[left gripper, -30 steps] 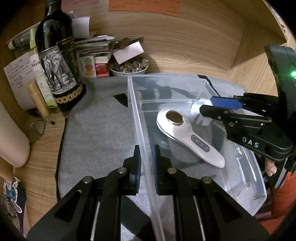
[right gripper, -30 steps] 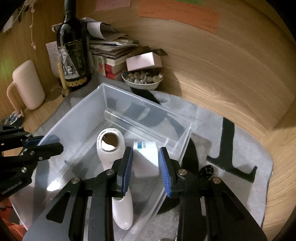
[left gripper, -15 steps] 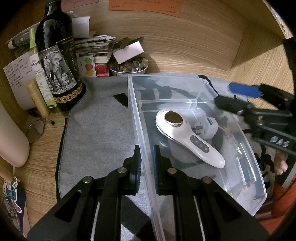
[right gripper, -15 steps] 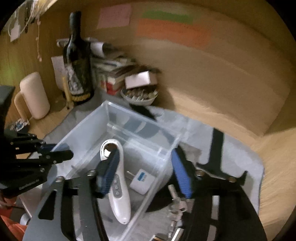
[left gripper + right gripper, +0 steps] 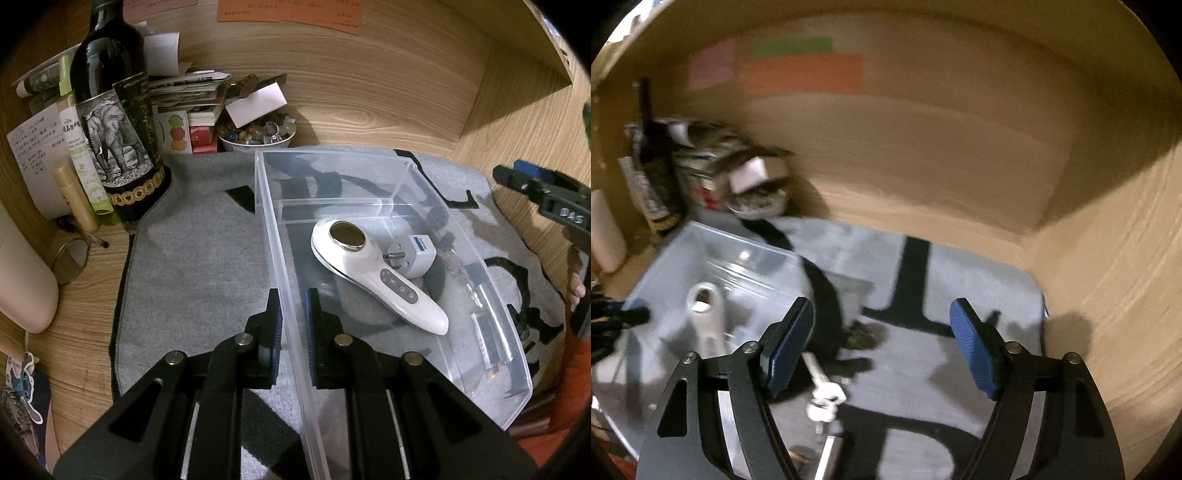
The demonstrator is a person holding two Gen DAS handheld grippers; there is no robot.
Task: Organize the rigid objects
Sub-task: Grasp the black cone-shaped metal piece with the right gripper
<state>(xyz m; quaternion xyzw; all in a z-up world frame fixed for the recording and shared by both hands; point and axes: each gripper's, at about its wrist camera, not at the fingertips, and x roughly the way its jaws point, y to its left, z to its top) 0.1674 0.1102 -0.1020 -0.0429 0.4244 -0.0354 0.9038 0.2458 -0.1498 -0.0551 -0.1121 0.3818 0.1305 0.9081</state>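
A clear plastic bin [image 5: 332,153] stands on the grey mat [image 5: 192,258]. Inside it lie a white handheld device [image 5: 373,273] and a white plug adapter [image 5: 415,254]. My left gripper [image 5: 291,297] is shut on the bin's left wall. My right gripper [image 5: 882,332] is off to the right of the bin [image 5: 713,240], over the mat; its jaws are opening and nothing is between them. It shows in the left wrist view as the right gripper [image 5: 517,175]. A bunch of keys [image 5: 823,395] and a small dark object [image 5: 860,336] lie on the mat under it.
A dark wine bottle [image 5: 114,147], a bowl of stones [image 5: 258,134], stacked papers [image 5: 188,88] and a cream mug [image 5: 22,291] crowd the back left. Wooden walls close off the back and right. A slim stick-shaped item [image 5: 491,336] lies by the bin's right wall.
My right gripper let go of the white plug adapter in the bin, opened wide, and swung out of the bin to the right. My left gripper kept still on the wall.
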